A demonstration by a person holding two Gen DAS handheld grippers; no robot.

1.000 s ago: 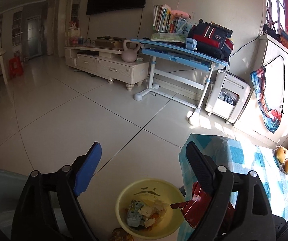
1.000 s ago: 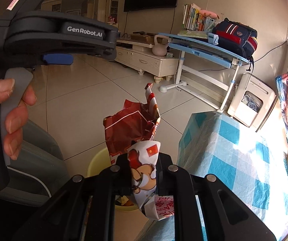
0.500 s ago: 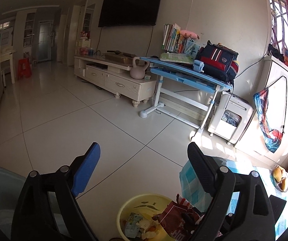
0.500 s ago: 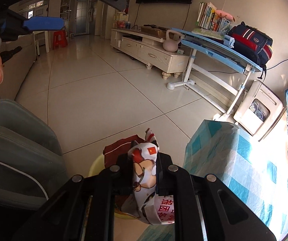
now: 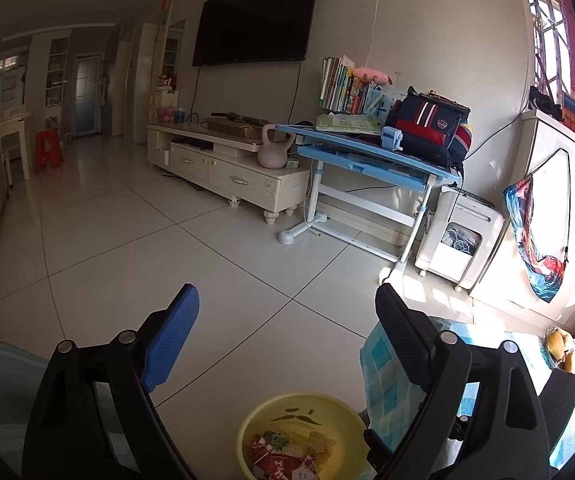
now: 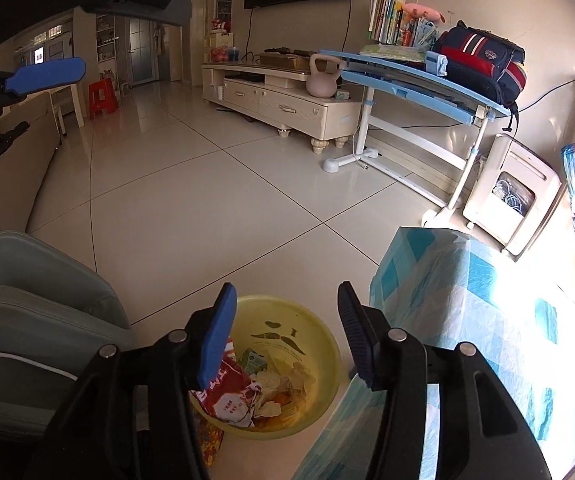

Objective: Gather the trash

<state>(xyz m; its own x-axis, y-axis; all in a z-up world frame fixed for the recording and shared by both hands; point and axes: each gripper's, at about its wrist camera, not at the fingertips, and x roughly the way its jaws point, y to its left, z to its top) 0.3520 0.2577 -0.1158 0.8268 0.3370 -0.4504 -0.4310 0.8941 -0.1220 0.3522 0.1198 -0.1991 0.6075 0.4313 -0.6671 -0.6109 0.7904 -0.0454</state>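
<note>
The yellow basin (image 6: 311, 320) holds a red wrapper (image 6: 227, 396) and paper scraps. Right claw (image 6: 283, 332) is opening, empty; left claw (image 5: 287, 336) gapes wide, empty. Only the right view shows the grey seat (image 6: 39, 300).

The right tool (image 6: 283, 332) tilts downward, its jaws opening and empty; the left tool (image 5: 287, 320) gapes wide, empty.

Sunlit tiled floor (image 5: 135, 240), wall television (image 5: 253, 20), blue desk (image 5: 367, 152).

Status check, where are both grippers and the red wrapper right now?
Right gripper opening, nothing between its jaws. Left gripper open, empty. Red wrapper lies in the yellow basin with other scraps. Nothing blocking the basin.
</note>
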